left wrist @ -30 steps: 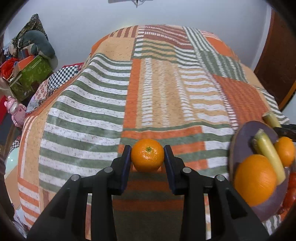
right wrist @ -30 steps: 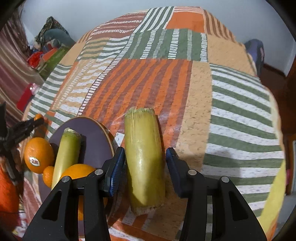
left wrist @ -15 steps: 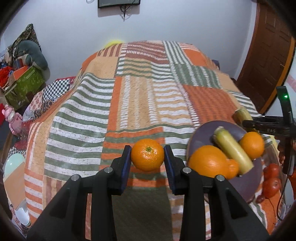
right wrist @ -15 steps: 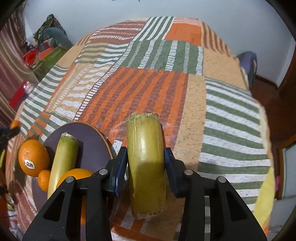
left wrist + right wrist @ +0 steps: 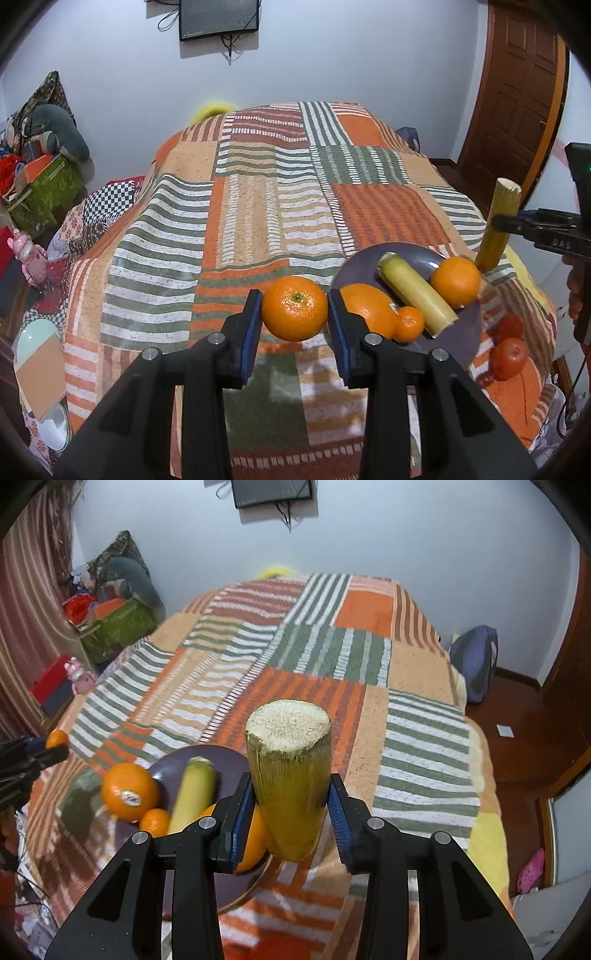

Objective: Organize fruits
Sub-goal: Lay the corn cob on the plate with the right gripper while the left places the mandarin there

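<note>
Both grippers are carrying fruit toward the plate (image 5: 424, 254), so the step in hand seems to be the transport, with the placing not yet done. The left gripper (image 5: 294, 314) has its jaws clamped on a mandarin (image 5: 294, 308), held in the air above the bed (image 5: 258, 206), just beside the plate's left rim. The right gripper (image 5: 291, 812) has its jaws clamped on a thick yellow-green cane piece (image 5: 290, 786), held nearly upright with its rough cut end turned up, above the right rim of the plate.

The dark plate lies near the bed's near right corner. In it are a large orange with a sticker (image 5: 129, 792), a small mandarin (image 5: 155, 821), a second orange (image 5: 456, 281) and another cane piece lying flat (image 5: 415, 295) between them.

In my judgement the next move calls for lowering each fruit into a free part of the plate and opening the jaws. Little bare space is left, so the upright cane should be tilted to lie flat. The round mandarin may roll off the rim onto the soft bedcover.

Two red fruits (image 5: 509, 354) lie on the bed at the right of the plate, outside it.
</note>
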Demonstrator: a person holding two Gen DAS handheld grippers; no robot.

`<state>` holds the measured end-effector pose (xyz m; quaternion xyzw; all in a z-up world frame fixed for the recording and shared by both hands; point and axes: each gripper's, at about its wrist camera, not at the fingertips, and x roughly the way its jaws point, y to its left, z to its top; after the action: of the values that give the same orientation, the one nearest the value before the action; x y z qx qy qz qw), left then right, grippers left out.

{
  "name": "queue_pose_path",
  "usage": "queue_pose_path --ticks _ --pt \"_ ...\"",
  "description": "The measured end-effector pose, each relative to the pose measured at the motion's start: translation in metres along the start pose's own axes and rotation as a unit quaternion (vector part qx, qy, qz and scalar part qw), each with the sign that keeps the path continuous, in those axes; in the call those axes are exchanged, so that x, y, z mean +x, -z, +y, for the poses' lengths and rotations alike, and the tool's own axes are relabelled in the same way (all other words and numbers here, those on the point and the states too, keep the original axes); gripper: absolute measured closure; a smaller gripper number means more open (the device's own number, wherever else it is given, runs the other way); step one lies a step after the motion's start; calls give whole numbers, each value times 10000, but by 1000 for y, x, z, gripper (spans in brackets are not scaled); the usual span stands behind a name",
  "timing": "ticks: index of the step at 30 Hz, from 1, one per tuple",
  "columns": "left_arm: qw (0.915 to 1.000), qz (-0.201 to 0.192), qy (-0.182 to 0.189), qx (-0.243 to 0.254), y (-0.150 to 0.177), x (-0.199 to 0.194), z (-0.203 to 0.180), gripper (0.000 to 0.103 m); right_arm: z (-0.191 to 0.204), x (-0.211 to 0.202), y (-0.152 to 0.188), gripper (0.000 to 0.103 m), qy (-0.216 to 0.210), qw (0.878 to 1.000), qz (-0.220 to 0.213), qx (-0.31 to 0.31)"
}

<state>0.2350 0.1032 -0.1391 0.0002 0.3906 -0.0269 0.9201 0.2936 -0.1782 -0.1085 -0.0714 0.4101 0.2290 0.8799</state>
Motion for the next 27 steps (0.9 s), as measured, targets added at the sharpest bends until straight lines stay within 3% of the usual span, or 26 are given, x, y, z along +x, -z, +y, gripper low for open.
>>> queue_pose_path --ticks 11,27 --pt "9999 -49 88 109 15 -26 -18 68 34 -31 20 67 -312 9992 -158 -185" --pt "9968 533 522 272 34 20 -54 68 64 16 35 67 -577 9970 387 -353"
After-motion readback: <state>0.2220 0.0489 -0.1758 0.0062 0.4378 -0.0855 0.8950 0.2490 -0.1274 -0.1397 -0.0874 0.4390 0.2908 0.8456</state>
